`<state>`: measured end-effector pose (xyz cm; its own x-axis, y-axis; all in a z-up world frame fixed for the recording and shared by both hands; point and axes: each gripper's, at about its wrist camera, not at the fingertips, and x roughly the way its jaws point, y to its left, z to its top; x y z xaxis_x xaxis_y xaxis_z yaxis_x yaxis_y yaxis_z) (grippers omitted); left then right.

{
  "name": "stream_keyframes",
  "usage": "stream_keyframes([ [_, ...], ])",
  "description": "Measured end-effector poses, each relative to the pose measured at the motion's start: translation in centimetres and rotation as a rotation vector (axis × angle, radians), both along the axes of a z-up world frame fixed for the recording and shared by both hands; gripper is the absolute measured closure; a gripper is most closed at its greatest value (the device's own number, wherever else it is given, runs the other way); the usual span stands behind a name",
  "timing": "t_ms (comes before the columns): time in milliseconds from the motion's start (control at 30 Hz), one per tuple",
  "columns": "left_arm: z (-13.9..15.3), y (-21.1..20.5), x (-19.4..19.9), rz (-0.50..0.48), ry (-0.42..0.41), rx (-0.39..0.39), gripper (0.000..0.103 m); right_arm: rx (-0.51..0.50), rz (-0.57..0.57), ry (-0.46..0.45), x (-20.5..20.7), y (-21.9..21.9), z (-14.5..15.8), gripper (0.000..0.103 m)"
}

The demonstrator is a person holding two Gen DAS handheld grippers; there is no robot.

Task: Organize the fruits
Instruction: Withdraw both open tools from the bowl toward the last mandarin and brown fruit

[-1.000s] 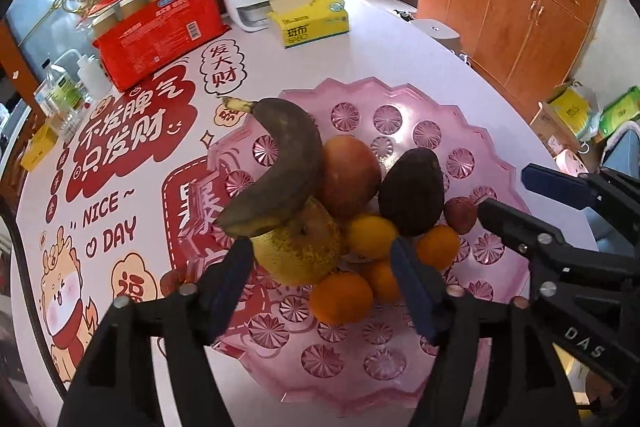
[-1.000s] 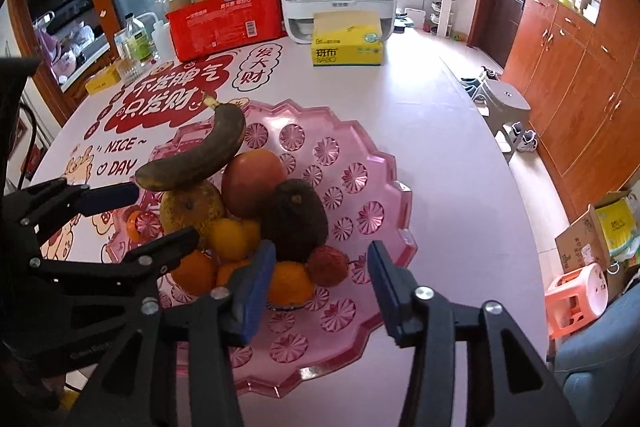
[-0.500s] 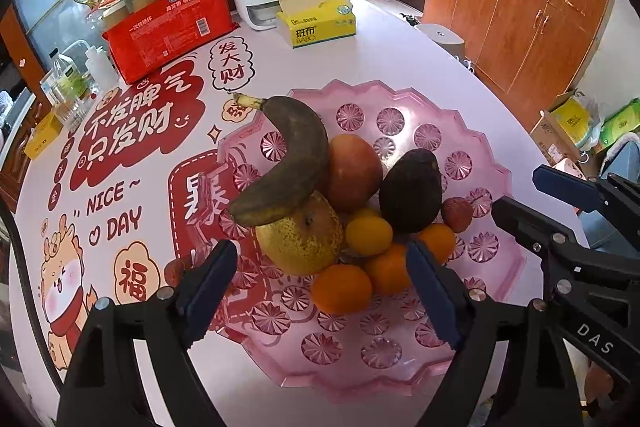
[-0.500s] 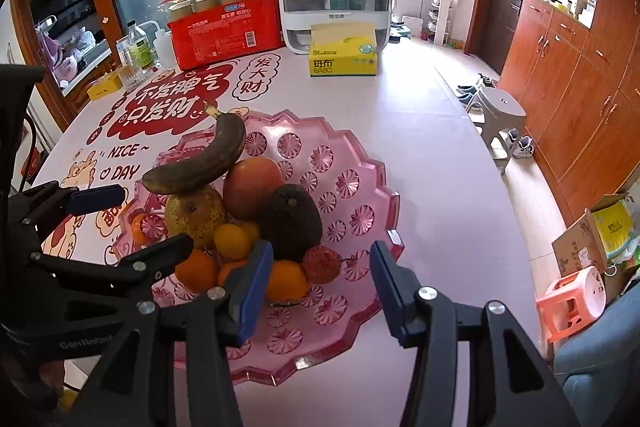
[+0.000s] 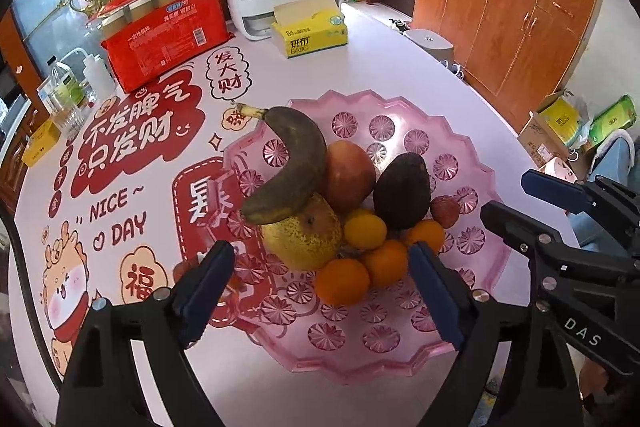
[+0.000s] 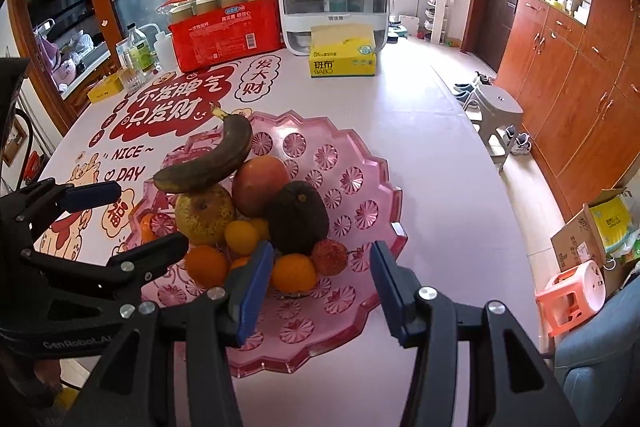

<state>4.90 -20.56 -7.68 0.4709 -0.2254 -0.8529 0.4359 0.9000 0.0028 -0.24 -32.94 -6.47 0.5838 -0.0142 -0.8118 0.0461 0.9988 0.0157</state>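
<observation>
Evidently most of the work is behind me: the fruit sits heaped in the middle of the pink plate (image 5: 476, 163), which rests on the table (image 5: 380, 67). A blackened banana (image 5: 296, 163) lies across the top, resting on the yellow pear (image 5: 302, 237) and leaning against the red apple (image 5: 349, 175); the dark avocado (image 5: 403, 191) stands beside the apple, with small oranges (image 5: 342, 281) clustered at the near side and a small red fruit (image 5: 445, 210) just beside the avocado. My left gripper (image 5: 320, 289) hovers above the near side of the pile with its jaws opening; the pads press on nothing, though the oranges show between them from this angle. My right gripper (image 6: 322, 289) holds its jaws partly apart and empty over the plate's near edge. One orange-coloured piece (image 6: 147, 227) shows at the plate's left edge; I cannot tell whether it lies on the plate or on the table behind the pink rim. If it is loose, I'd judge that the last item to gather.
</observation>
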Motion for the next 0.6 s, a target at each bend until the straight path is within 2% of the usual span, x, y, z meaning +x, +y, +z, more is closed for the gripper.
stream_keyframes([
  [333,3.2,3.4,0.0,-0.025,-0.061,-0.001,0.014,0.010,-0.015,-0.042,-0.3,2.5,2.3,0.052],
  [600,7.6,9.8,1.3,-0.025,-0.123,-0.024,0.014,0.025,-0.026,-0.106,0.0,6.5,4.9,0.051],
])
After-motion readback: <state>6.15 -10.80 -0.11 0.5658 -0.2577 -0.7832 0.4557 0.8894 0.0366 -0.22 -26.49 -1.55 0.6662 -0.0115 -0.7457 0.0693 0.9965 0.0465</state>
